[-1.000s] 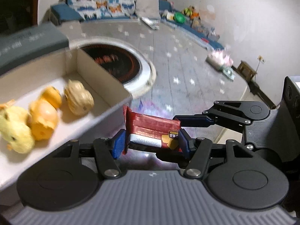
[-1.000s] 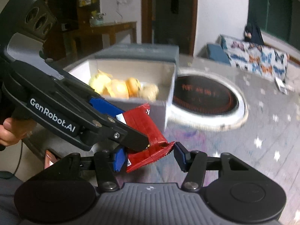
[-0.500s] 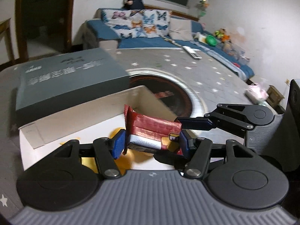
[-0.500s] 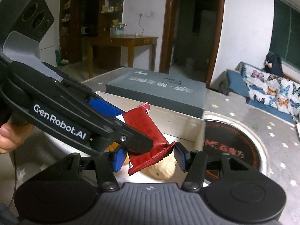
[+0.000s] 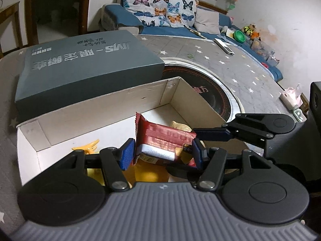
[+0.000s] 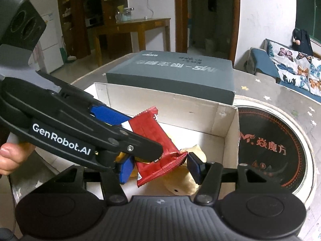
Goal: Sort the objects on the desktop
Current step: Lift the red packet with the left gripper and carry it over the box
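Observation:
A red snack packet hangs over an open white cardboard box. My left gripper is shut on it, blue pads pressed on both sides. In the right wrist view the same packet also sits between the pads of my right gripper, which is shut on its lower end. The two grippers cross over the box. Inside lie a beige toy and yellow toys, partly hidden by the grippers.
A grey lidded box lies right behind the white one. A round black hob is set into the starred table to the right. A remote and a tissue pack lie farther off. A hand holds the left gripper.
Both grippers have carried the packet together from beside the box's front corner to above its inside. Their hold on the packet has not changed.

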{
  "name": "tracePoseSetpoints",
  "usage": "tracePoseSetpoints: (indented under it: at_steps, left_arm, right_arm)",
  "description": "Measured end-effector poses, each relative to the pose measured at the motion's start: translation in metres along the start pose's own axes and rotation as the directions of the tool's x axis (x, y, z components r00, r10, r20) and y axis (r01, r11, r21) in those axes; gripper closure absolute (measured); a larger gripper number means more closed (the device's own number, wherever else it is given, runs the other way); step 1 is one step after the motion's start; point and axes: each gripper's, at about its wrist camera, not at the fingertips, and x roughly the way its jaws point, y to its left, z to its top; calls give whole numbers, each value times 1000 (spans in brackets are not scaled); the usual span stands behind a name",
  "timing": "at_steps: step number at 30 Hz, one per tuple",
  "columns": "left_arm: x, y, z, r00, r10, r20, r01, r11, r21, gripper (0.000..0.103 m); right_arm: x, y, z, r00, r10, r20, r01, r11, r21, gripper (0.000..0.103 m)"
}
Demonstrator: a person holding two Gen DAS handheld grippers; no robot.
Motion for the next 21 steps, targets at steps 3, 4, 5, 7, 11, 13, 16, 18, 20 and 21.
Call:
tracePoseSetpoints:
  at_steps: [3,4,5,7,11,13,16,18,20,21]
  left_arm:
    - [-1,-1,-1,1000,9,0,-9,1000,2,42]
    - [-1,-1,-2,1000,13,0,-13,1000,1,42]
    - [-2,-1,-2,1000,17,1,-17,1000,1,42]
    - [-4,-2,-3,1000,27,4,-27,1000,1,42]
    - [-10,-4,-6,999,49,13,-49,999,2,37]
    - [-13,-5,-7,998,60,18,-60,998,3,37]
    - [-20,-6,-9,997,78,26,-78,997,-1,36]
    - [-24,-7,-10,995,94,33,-94,996,-2,35]
    - [-30,-8,-12,993,107,44,-107,994,-3,29]
    - [-34,-9,-12,992,114,51,-114,993,-3,27]
  right_arm:
    - [-2,1,-1,1000,-14,1,14,1000,-8,40]
    - [-3,2,-2,1000,-18,0,18,1000,-10,40]
    - [-3,1,-1,1000,-20,0,20,1000,-10,39]
    - [-5,2,-2,1000,-22,2,23,1000,-10,35]
    - [-10,5,-2,1000,-26,12,26,999,-19,31]
    - [-13,6,-2,999,-28,19,29,999,-20,29]
    - [-16,9,-2,999,-34,31,35,999,-24,25]
    - [-19,10,-2,998,-42,40,43,999,-30,23]
    - [-22,12,-2,998,-47,50,49,998,-33,19]
    - [-24,12,-3,997,-49,55,51,998,-33,18]
